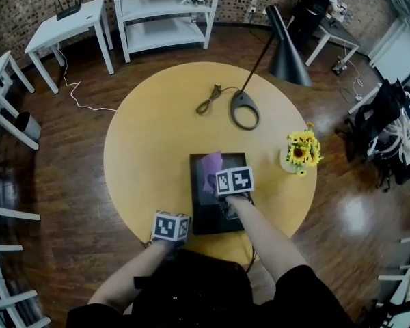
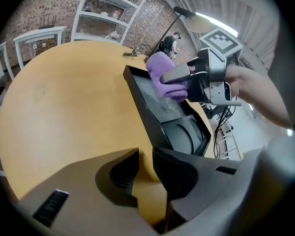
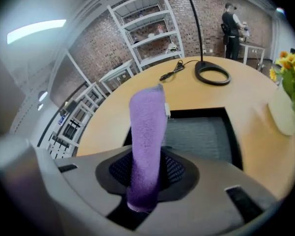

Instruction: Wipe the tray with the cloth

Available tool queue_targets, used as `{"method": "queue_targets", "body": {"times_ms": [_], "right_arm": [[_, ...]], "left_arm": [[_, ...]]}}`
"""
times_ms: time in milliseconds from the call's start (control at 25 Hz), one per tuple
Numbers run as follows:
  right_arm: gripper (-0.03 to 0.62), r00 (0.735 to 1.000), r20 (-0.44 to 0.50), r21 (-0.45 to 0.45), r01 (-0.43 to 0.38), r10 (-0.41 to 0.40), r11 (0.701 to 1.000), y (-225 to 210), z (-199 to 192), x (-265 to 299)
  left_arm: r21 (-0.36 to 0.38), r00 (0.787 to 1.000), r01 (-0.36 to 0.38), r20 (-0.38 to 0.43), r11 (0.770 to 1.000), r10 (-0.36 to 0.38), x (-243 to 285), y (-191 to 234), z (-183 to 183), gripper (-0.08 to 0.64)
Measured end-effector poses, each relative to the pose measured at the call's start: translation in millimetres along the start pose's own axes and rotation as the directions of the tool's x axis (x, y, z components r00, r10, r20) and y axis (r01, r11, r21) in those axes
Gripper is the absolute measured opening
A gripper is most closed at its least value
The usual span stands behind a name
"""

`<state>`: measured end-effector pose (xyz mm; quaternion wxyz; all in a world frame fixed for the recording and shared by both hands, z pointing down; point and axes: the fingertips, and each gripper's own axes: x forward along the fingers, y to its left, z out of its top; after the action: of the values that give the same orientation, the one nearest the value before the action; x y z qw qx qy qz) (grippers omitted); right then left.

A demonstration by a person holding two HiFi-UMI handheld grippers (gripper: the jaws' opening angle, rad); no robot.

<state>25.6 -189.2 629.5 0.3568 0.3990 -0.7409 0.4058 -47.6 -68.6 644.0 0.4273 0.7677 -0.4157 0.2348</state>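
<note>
A black tray (image 1: 206, 219) lies on the round yellow table (image 1: 150, 156), near its front edge. My right gripper (image 1: 222, 176) hovers over the tray's far half and is shut on a purple cloth (image 1: 210, 167). In the right gripper view the cloth (image 3: 147, 127) stands up from between the jaws (image 3: 145, 173), above the tray's textured floor (image 3: 199, 136). My left gripper (image 1: 171, 219) rests at the table's front edge, left of the tray. Its jaws (image 2: 145, 156) stand a narrow gap apart with only table showing between them. From there I see the tray (image 2: 160, 107), cloth (image 2: 161, 72) and right gripper (image 2: 182, 77).
A black desk lamp stands behind the tray, with its ring base (image 1: 245, 109), shade (image 1: 287, 55) and coiled cord (image 1: 209, 101). A white vase of sunflowers (image 1: 299, 153) sits on the table's right side. White shelving (image 1: 165, 12) and a side table (image 1: 67, 26) stand beyond.
</note>
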Motion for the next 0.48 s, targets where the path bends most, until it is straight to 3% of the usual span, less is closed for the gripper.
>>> {"method": "queue_targets", "body": {"times_ms": [120, 240, 480], "right_arm": [[0.109, 1.0, -0.006, -0.022, -0.015, 0.014, 1.0, 25, -12, 12], [0.109, 0.999, -0.05, -0.061, 0.007, -0.01, 0.998, 37, -29, 24], [0.11, 0.991, -0.097, -0.133, 0.084, -0.097, 0.988, 26, -42, 33]], "left_arm": [[-0.007, 0.998, 0.051, 0.034, 0.999, -0.051, -4, -11, 9, 0.082], [-0.011, 0.998, 0.055, 0.044, 0.998, -0.055, -2, -12, 9, 0.083], [-0.007, 0.995, 0.067, 0.072, 0.998, -0.066, -10, -17, 18, 0.087]]}}
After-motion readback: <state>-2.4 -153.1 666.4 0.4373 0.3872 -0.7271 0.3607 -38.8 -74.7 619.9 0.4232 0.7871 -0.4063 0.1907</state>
